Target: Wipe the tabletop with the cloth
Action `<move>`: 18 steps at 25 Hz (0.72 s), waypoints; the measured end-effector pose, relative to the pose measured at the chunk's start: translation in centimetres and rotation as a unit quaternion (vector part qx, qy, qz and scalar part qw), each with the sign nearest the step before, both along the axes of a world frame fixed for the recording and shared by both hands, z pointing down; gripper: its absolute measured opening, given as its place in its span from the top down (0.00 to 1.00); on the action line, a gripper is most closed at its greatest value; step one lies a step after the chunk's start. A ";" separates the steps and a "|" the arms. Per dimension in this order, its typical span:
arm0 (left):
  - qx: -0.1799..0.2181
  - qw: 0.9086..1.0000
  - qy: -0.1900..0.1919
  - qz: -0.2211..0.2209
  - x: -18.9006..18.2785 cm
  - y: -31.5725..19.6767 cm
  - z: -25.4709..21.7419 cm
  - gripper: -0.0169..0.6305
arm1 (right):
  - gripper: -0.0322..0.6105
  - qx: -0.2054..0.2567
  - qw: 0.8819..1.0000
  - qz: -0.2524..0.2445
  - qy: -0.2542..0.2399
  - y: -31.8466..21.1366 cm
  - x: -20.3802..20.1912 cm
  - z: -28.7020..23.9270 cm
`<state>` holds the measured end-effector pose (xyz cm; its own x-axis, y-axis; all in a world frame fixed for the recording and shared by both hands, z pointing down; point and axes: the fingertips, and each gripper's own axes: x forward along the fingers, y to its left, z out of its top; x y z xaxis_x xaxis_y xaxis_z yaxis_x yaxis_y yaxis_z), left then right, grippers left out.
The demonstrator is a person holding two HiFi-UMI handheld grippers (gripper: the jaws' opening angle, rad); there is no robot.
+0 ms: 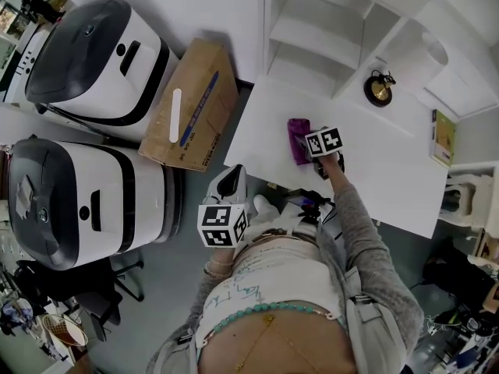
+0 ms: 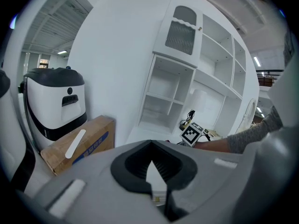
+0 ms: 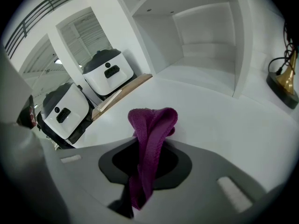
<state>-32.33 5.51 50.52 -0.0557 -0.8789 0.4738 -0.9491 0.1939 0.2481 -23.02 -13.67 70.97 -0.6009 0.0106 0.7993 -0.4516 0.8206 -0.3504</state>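
Clamping a bunched purple cloth between its jaws, the right gripper reaches over the left half of the white tabletop: that's your caption line (photographer)

And the wiping itself, how far along? (desk)

Early, by my reading. The cloth is over the tabletop, but neither view settles whether it presses on the surface or sits just above it, and the white top shows no streak or damp patch to mark ground covered (photographer)

The other tool? (desk)

The left gripper hangs off the tabletop's near edge, close to the person's waist, jaws together on nothing (photographer)

So what's left? (desk)

As I judge it, nearly all of the tabletop: the long stretch to the right of the cloth, and the far corner where a brass-coloured stand with a black cable sits, which the cloth would have to go around. A cardboard box lies beyond the tabletop's left end, no part of the job (photographer)
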 end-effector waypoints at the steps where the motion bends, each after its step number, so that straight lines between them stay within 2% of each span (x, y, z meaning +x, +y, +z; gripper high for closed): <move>1: 0.000 1.000 0.000 -0.002 0.0 0.1 0.0 0.97 | 0.82 0.000 1.000 -0.002 0.000 0.1 -0.2 0.0; 18: -0.006 0.999 -0.001 -0.039 -1.4 2.1 0.1 0.97 | 0.82 -0.007 0.999 -0.044 0.000 1.4 -4.1 -0.1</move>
